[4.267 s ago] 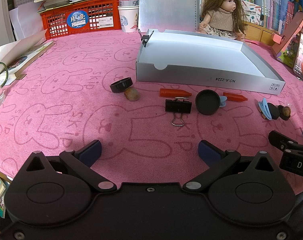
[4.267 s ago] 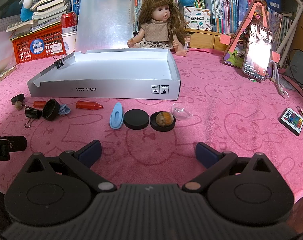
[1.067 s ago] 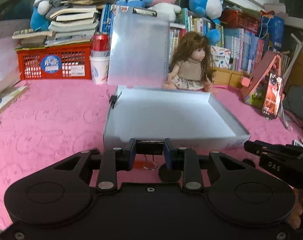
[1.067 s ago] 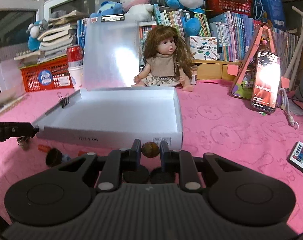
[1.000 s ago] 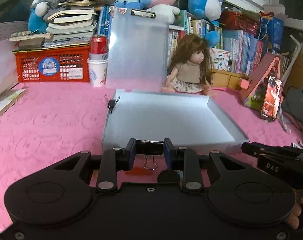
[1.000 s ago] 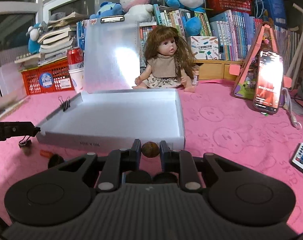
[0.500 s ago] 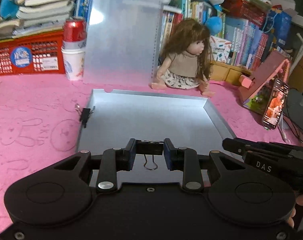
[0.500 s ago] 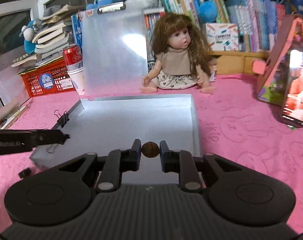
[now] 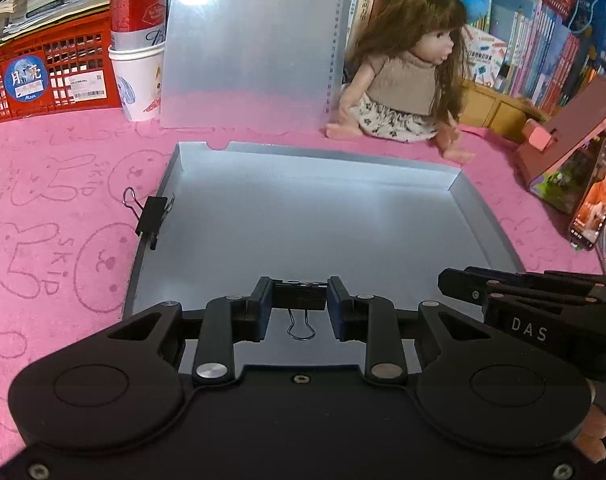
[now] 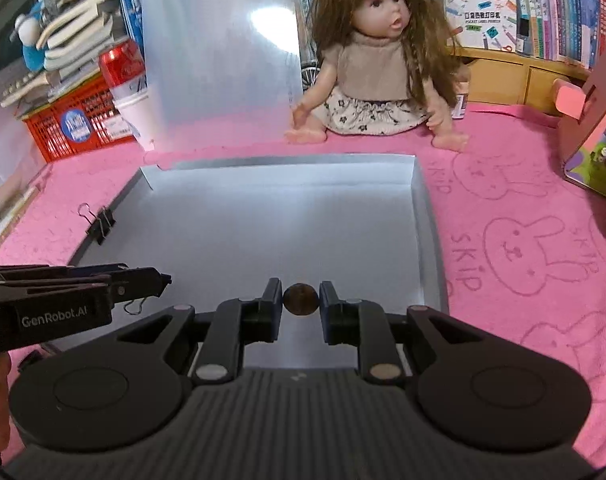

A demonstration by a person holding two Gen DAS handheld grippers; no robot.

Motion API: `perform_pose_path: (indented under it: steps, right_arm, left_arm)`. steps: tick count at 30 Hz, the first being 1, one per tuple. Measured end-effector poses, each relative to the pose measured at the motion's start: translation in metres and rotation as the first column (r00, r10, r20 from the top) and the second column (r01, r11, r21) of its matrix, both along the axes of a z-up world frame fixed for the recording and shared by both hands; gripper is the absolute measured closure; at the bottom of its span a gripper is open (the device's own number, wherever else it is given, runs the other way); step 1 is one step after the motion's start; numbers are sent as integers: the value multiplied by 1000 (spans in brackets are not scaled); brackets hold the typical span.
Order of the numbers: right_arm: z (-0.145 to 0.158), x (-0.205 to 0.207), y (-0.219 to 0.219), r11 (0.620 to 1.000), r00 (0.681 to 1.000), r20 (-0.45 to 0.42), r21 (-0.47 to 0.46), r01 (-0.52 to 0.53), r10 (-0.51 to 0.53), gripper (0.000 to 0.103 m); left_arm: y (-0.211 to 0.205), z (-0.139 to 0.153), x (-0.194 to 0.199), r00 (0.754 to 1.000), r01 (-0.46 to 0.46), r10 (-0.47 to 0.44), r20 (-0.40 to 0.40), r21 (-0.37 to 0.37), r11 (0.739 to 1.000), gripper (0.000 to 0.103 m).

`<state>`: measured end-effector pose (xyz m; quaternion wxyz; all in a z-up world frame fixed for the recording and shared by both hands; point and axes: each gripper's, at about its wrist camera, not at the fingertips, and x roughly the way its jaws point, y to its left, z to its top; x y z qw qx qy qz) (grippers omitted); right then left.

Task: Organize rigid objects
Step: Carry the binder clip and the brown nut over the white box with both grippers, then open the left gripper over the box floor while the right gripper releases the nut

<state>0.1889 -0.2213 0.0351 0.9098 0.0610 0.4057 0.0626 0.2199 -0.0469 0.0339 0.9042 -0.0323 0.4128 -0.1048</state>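
Both grippers now hover over the tray (image 9: pixel 171 184); left gripper (image 9: pixel 299 304) clamps binder clip (image 9: pixel 300 295) crosswise, right gripper (image 10: pixel 301 300) a nut (image 10: pixel 301 299).

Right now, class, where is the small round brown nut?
In the right wrist view the small round brown nut is pinched between the right gripper fingers, held over the near edge of the shallow grey cardboard tray.

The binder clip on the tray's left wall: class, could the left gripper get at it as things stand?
Probably not yet. The left gripper is shut on another binder clip. Otherwise the way looks free: the clipped binder clip sits exposed on the tray wall.
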Motion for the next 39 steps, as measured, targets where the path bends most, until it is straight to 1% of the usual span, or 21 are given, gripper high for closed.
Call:
perform_pose_path:
  steps: [6,11,19,25,26,28,29,30,31,32,35,36,38,39]
  right_arm:
    - [-4,6,4,1000,1000,-20,-20,-2,2,79]
    - [-9,10,6,1000,999,-35,-31,2,-3,79]
    - [-10,11,9,999,999,-34,-37,3,-4,78]
    - [-12,11,9,1000,999,-39,-32,-1,-1,77]
    - [-11,11,10,999,999,-38,-32,-1,0,75]
    - [-11,10,9,1000,999,-34,-29,0,-1,73]
    - [-10,10,9,1000,1000,-30,-28,0,-1,73]
    - [-9,9,9,1000,1000,-26,-29,0,0,65]
    - [-8,8,9,1000,1000,-22,-31,-1,1,56]
    - [-7,7,8,999,1000,-16,-32,-2,2,56]
    - [-3,3,7,999,1000,-3,-33,-2,2,52]
    - [-2,2,6,999,1000,3,-35,-2,3,49]
    - [0,-3,5,999,1000,17,-41,-3,4,44]
    - [2,-6,4,999,1000,25,-45,-4,5,42]
  left_arm:
    - [0,-7,7,1000,-17,17,-19,-1,1000,75]
    - [1,-8,9,1000,-23,23,-17,-4,1000,75]
    - [-1,-8,8,1000,-17,17,-11,6,1000,75]
    - [-1,-9,7,1000,-15,15,-22,5,1000,75]
    - [-1,-9,7,1000,-14,15,-23,6,1000,75]
    - [-1,-8,5,1000,-13,13,-19,4,1000,74]
    - [-1,-7,4,1000,-11,11,-15,3,1000,71]
    - [-1,-6,3,1000,-7,7,-10,0,1000,68]
    - [0,-4,2,1000,-4,4,-4,-2,1000,62]
    - [0,-2,0,1000,-3,3,5,-2,1000,56]
    - [1,5,-6,999,-1,1,36,-2,1000,47]
    - [2,7,-9,999,1,-1,45,-2,1000,45]
    - [4,11,-14,998,4,-4,63,-5,1000,32]
    - [5,13,-17,997,3,-3,71,-7,1000,29]
